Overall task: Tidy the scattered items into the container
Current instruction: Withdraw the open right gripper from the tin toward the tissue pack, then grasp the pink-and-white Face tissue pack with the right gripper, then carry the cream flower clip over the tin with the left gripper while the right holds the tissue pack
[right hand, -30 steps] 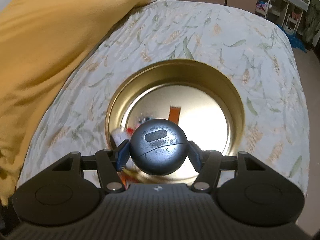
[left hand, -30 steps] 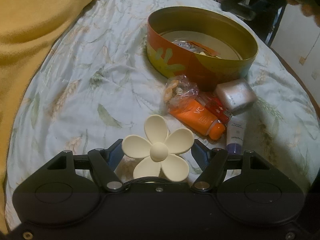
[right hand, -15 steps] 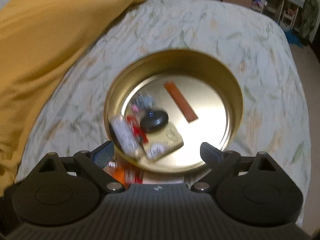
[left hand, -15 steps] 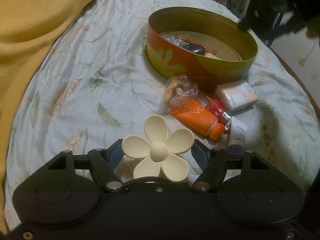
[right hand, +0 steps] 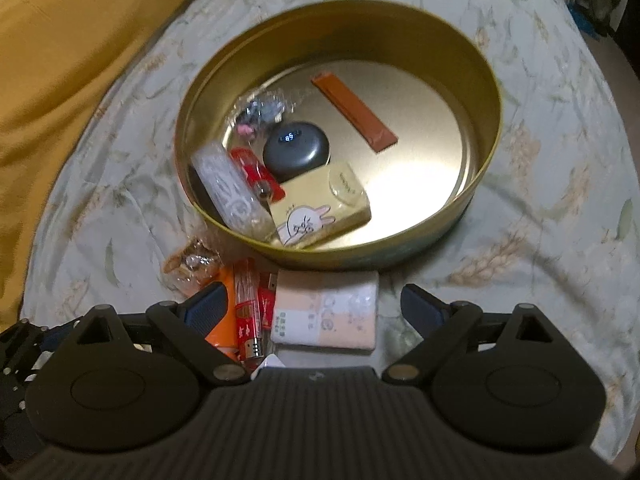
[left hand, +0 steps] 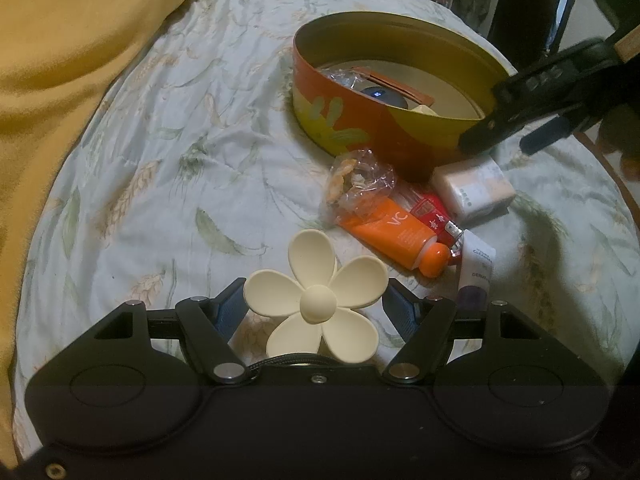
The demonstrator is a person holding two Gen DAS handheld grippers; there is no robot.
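Left gripper [left hand: 316, 306]: partly closed on a cream flower-shaped plastic hair clip [left hand: 318, 300], one petal against each blue pad, held over the bed.
Right gripper [right hand: 314, 304]: jaws spread wide after just opening, nothing between the pads; it hangs above the loose items beside the tin.
Below the right gripper: a peach-and-white soft tissue pack [right hand: 326, 314] lies on the bedspread, just outside the tin wall.
Beside the pack: red slim lighters [right hand: 250, 308] and an orange plastic tube with an orange cap [left hand: 394, 236] lie side by side, touching; a crumpled clear wrapper with snacks [left hand: 356, 184] rests against the tube's flat end.
Nearer the left gripper: a white-and-purple cleanser tube [left hand: 476, 272] lies next to the orange cap.
Container: a round gold-lined tin with an orange patterned outside [right hand: 486, 92] sits on the pale leaf-print bedspread [left hand: 180, 152].
Inside the tin: a dark round earbud case with a lit display [right hand: 296, 150], a yellow card box with a rabbit drawing [right hand: 320, 204], a white cylinder [right hand: 228, 188], a red item, a clear crinkled packet and a brown flat stick [right hand: 354, 114].
Surround: a mustard-yellow blanket [left hand: 60, 60] covers the bed's left side.
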